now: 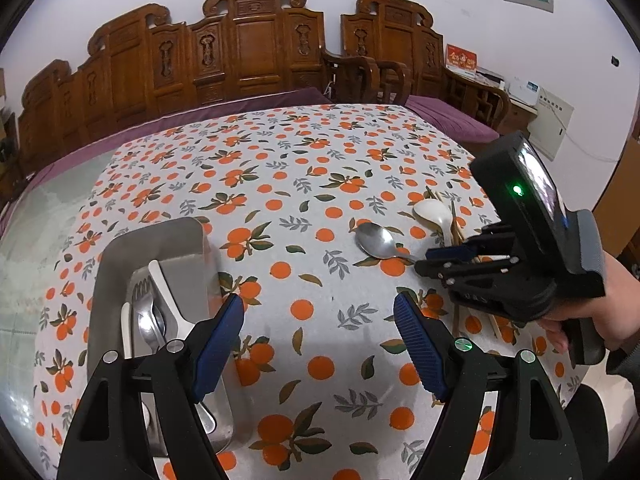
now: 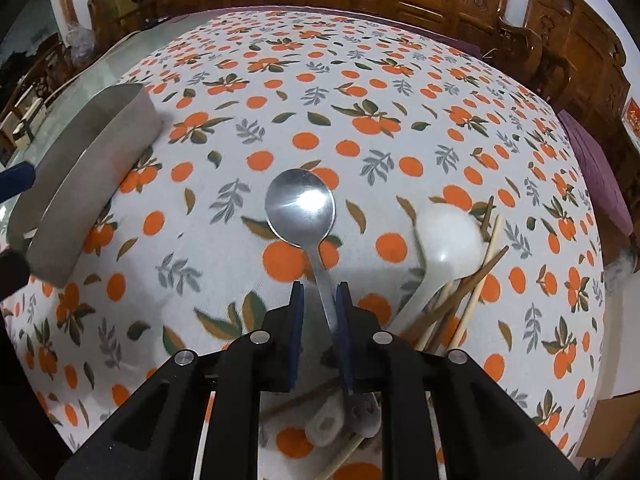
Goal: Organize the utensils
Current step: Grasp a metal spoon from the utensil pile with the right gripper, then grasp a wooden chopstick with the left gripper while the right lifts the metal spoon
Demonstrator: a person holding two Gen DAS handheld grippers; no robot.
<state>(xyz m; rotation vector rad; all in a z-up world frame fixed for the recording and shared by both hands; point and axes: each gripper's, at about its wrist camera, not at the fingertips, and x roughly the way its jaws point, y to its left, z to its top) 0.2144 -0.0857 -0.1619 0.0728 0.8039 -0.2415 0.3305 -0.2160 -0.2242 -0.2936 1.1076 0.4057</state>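
- The left gripper [image 1: 319, 344] is hovering over the tablecloth [image 1: 304, 200], its blue-padded jaws standing wide apart with nothing between them but printed oranges.
- Just beside its left finger, the metal tray [image 1: 160, 248] is sitting on the cloth, already holding a fork [image 1: 141, 300], a metal spoon and a couple of white utensils lying lengthwise.
- The right gripper [image 2: 319, 292] is angling steeply down at the table, held in a person's hand [image 1: 580, 320] at the right side of the left camera's view.
- Its jaws are standing only a narrow gap apart, with the handle of the steel spoon [image 2: 300, 204] running between them; the handle is lying against the right pad, and a sliver of space is showing beside the left pad, so the pads are not squeezing it.
- The steel spoon's bowl is facing up and catching a bright glare, pointing away from the gripper over an orange on the cloth.
- To the right of it, a white ceramic spoon [image 2: 448, 236] is lying across a loose bundle of chopsticks [image 2: 480, 276], the sticks fanning out beneath and beside it.
- More utensil ends are showing under the right gripper's body, too blurred to name.
- Beyond the table, carved wooden chairs [image 1: 248, 48] are lining the wall.
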